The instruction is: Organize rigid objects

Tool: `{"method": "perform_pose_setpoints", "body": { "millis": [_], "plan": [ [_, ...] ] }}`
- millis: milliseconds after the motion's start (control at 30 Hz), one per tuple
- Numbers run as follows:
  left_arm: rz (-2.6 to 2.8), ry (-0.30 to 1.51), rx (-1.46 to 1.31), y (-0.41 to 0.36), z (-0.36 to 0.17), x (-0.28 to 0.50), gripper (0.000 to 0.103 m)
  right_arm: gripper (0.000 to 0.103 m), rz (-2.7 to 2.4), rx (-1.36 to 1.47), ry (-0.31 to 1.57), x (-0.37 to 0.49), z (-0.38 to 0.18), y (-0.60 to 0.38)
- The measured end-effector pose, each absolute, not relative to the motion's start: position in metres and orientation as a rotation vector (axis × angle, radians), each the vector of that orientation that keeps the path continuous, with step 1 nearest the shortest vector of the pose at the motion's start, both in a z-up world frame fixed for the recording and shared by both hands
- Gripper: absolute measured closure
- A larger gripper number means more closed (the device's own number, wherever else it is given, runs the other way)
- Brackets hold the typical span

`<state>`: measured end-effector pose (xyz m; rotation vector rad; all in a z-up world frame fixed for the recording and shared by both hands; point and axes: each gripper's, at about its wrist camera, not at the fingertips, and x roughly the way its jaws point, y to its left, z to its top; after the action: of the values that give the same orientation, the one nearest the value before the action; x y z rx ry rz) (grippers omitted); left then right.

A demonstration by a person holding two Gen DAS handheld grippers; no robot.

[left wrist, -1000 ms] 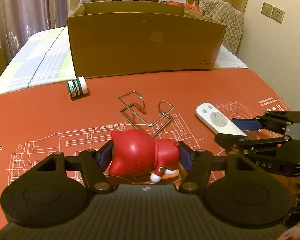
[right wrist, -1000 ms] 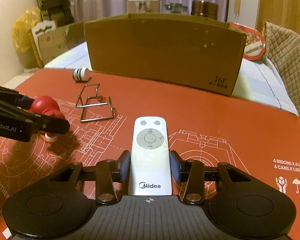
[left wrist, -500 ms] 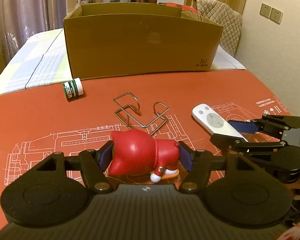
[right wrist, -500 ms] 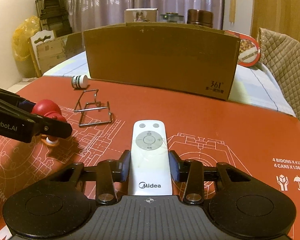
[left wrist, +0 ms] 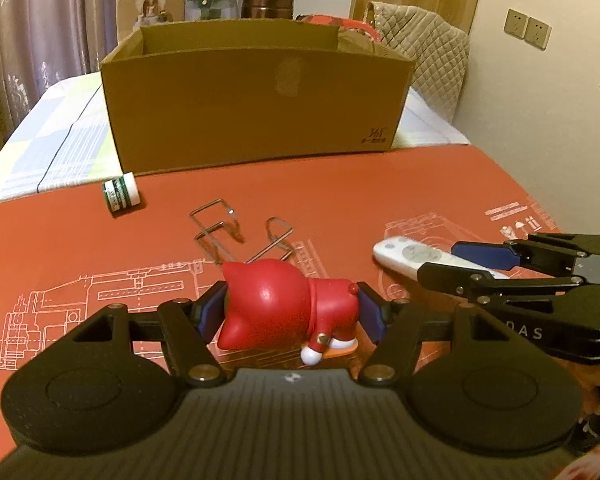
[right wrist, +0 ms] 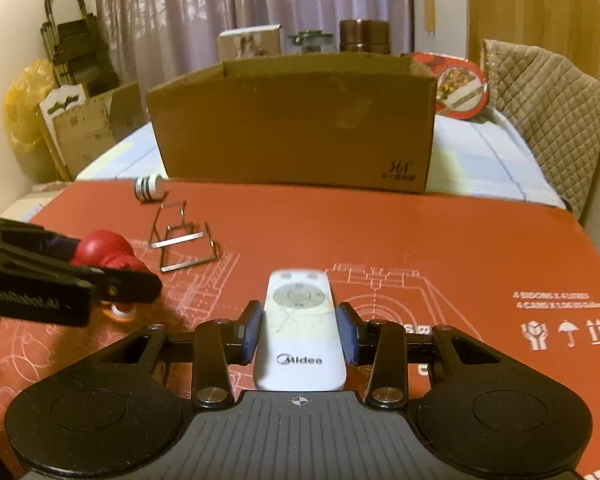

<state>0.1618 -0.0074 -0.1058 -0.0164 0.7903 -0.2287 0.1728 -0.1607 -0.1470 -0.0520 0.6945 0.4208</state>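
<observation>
Both tongs are loaded: my left gripper [left wrist: 292, 312] is clamped on the red cat figurine [left wrist: 280, 310], its blue pads pressing the head on one side and the rump on the other, while my right gripper [right wrist: 300, 336] is clamped across the lower half of the white remote [right wrist: 300, 332], which pokes out forward between the fingers. Each load sits low over the red mat [left wrist: 380, 184], and I cannot tell for certain whether either has fully cleared it (the figurine's white foot hangs very close to the surface). I judge the step in hand to be the carry, with both picks made and the cardboard box [left wrist: 256, 108] standing open-topped at the far edge of the mat, well ahead of both hands. Next I need height first, enough to pass over the box's near wall, then a forward reach and a release inside. The wire stand [left wrist: 240, 232] lies just beyond the figurine on the way, so I should rise before going forward. A small green-labelled bottle [left wrist: 121, 196] lies on its side near the box's left corner, not yet dealt with.
</observation>
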Motion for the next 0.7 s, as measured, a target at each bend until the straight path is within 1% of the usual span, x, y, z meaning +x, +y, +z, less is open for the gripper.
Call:
{"method": "perform_pose_setpoints", "body": {
  "millis": [700],
  "plan": [
    [-0.203, 0.740, -0.021, -0.020, -0.055, 0.139, 0.040, 0.066, 0.402, -0.060, 0.598, 0.138, -0.084, -0.167]
  ]
}}
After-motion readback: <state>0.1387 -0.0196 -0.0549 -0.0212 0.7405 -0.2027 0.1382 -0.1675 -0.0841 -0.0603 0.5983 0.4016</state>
